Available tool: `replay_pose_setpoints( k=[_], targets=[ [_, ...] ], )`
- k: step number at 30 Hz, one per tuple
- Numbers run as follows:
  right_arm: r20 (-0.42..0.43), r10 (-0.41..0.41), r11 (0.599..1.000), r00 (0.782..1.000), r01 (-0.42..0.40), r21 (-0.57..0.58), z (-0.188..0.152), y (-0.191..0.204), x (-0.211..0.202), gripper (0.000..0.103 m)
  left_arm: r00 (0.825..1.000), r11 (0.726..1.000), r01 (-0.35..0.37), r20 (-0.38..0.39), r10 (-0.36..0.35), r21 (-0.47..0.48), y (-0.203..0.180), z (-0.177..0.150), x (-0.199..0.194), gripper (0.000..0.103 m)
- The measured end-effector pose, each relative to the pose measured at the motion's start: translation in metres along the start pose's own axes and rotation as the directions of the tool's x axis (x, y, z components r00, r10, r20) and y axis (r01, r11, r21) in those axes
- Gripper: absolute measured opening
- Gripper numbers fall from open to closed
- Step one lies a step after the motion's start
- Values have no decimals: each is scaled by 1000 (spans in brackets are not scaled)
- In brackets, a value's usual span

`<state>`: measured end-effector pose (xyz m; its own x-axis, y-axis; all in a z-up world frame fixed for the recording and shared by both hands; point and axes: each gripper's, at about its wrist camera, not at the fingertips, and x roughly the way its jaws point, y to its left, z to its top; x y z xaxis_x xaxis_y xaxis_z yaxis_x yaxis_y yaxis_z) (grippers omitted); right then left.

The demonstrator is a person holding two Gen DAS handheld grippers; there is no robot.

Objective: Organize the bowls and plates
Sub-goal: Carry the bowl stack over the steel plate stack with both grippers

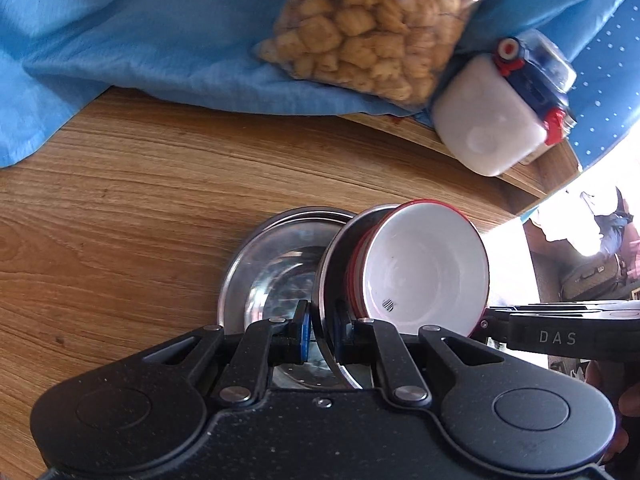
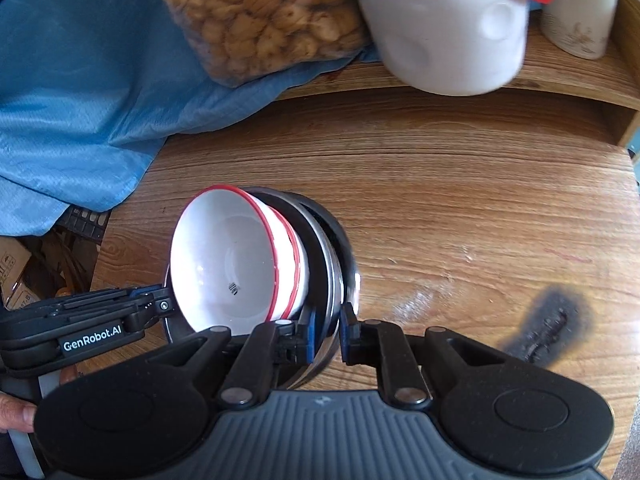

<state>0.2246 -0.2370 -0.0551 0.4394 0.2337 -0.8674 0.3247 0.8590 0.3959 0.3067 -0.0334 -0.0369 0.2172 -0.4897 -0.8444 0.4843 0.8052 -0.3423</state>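
Note:
Two white bowls with red rims (image 1: 424, 268) (image 2: 224, 264) sit nested on a steel plate (image 1: 325, 272) (image 2: 334, 276). My left gripper (image 1: 322, 330) is shut on the near rim of that plate, one pad on each face. From the opposite side my right gripper (image 2: 326, 334) is shut on the same plate's rim. Each gripper shows in the other's view: the right gripper (image 1: 490, 322) beside the bowls, the left gripper (image 2: 162, 305) at the bowls' left. A second steel plate (image 1: 260, 272) lies on the wooden table (image 1: 120, 220) partly under the held one.
A blue cloth (image 1: 140, 40) (image 2: 80, 100) covers the back left. On it leans a clear bag of snacks (image 1: 372, 28) (image 2: 260, 20). A white box with red clips (image 1: 492, 120) (image 2: 444, 32) and a pale jar (image 2: 580, 8) stand on a raised wooden ledge. A black burn mark (image 2: 552, 328) is on the table.

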Motion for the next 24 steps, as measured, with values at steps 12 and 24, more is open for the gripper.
replay_pose_setpoints(
  k=[12,24],
  targets=[
    [-62,-3,999,998,0,-51,10,19,18,15,1000,1000,-23,17,23,-22,19,7,-1,9],
    [-68,6,999,998,-9,-33,9,25,26,16,999,999,-36,8,37,-18,28,6,1,9]
  ],
)
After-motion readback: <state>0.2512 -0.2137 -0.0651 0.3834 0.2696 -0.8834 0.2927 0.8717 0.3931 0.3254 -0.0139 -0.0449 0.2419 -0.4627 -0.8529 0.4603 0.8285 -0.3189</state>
